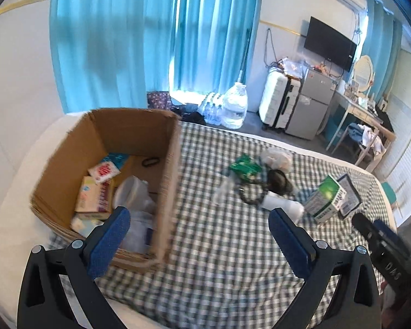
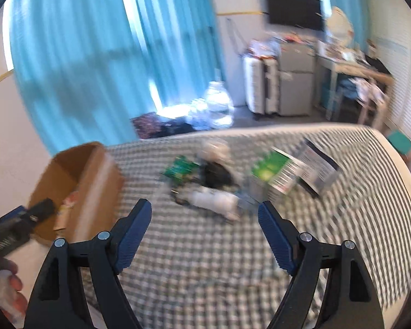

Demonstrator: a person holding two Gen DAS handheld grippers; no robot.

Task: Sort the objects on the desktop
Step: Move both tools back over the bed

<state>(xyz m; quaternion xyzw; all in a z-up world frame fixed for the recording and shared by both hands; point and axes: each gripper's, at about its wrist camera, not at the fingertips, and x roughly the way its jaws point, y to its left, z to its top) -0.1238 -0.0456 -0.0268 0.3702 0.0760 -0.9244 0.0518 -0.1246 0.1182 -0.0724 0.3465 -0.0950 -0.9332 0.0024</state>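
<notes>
Both jaw pairs stand apart with nothing between them. My left gripper (image 1: 198, 220) hangs over the near corner of the box (image 1: 175, 170): its left pad sits over the box's contents, its right pad over bare checked cloth (image 1: 219, 260). The box already holds several packets and a clear bag. My right gripper (image 2: 205, 220) hangs over cloth too; the unsorted pile lies just beyond its fingertips.

That pile: a green packet (image 1: 245, 166), a dark pouch (image 1: 278, 179), a white tube (image 1: 283, 205) and a black cord (image 1: 250, 196), all touching or overlapping. To the right of the left jaws stands a green-and-white carton (image 1: 324, 198), with a flat dark-edged item (image 1: 349, 194) leaning behind it.

Judgement: next pick comes from the pile, likely with the right gripper.

Risks:
- Pile is tangled. Closing on the tube may snag the cord and drag the pouch along.
- Both views are smeared, the right one badly. Aiming now could miss or clip the carton.
- The grippers sit near each other beside the box; a crossing reach could knock them together.
- Soft bedding under the cloth: pressing down may sink and tip the carton.
</notes>
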